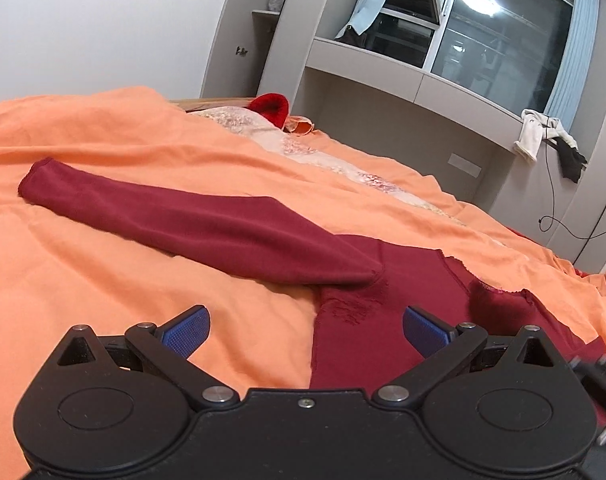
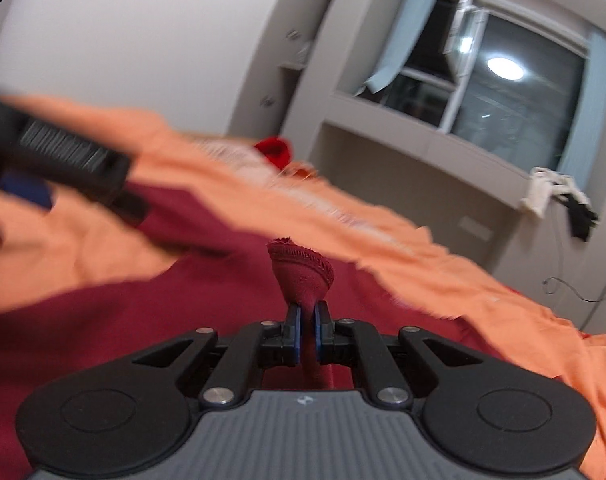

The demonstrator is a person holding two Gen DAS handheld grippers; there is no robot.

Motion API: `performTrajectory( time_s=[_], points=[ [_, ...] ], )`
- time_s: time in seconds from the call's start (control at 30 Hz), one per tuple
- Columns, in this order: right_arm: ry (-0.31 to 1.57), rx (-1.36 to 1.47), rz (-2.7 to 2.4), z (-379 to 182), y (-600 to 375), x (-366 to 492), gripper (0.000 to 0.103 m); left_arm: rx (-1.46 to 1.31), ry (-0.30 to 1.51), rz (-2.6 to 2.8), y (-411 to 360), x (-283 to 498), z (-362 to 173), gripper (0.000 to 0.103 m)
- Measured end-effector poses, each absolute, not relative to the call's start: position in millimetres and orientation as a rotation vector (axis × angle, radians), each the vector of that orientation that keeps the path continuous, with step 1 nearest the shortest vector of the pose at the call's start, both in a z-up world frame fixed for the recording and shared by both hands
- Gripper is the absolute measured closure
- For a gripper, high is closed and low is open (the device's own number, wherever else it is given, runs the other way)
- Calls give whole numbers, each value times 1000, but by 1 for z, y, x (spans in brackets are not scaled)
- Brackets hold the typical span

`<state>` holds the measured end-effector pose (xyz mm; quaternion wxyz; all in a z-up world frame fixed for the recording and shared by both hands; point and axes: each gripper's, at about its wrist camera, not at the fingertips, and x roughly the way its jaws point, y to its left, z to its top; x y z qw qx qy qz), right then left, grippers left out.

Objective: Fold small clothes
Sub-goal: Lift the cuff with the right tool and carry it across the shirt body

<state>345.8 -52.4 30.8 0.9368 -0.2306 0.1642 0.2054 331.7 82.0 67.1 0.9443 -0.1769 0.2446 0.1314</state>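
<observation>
Right jaws: my right gripper (image 2: 307, 314) pinches a bunched cuff of the dark red long-sleeved knit top (image 2: 301, 270) between its blue pads.
Left jaws: my left gripper (image 1: 305, 326) stands wide, holding nothing, above the top's body (image 1: 367, 344).
Garment: one sleeve (image 1: 191, 220) lies straight across the orange bedsheet (image 1: 103, 140).
Background: dark window (image 1: 499, 36); a bright red fuzzy item (image 1: 271, 109) far up the bed.

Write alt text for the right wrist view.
The right gripper is shut on a bunched cuff of a dark red garment spread on an orange bedsheet. The left gripper shows blurred at upper left, with a window behind.
</observation>
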Motion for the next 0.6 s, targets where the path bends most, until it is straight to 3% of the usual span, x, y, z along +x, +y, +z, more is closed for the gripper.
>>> performTrajectory(
  time_s=[0.17,0.27,0.37,0.5,0.6],
  points=[
    [398,-486,494,16,-61,332,87,-351,510,260,79,338,63,1],
    [413,-447,520,20,-78,327,54,-352,517,243,77,342,60,1],
    [425,-411,501,25,-104,324,43,-354,516,199,73,345,56,1],
    [423,-338,404,32,-151,331,22,-338,520,121,59,354,49,1],
    [429,-249,307,39,-191,347,17,-287,560,100,44,362,40,1]
  ],
)
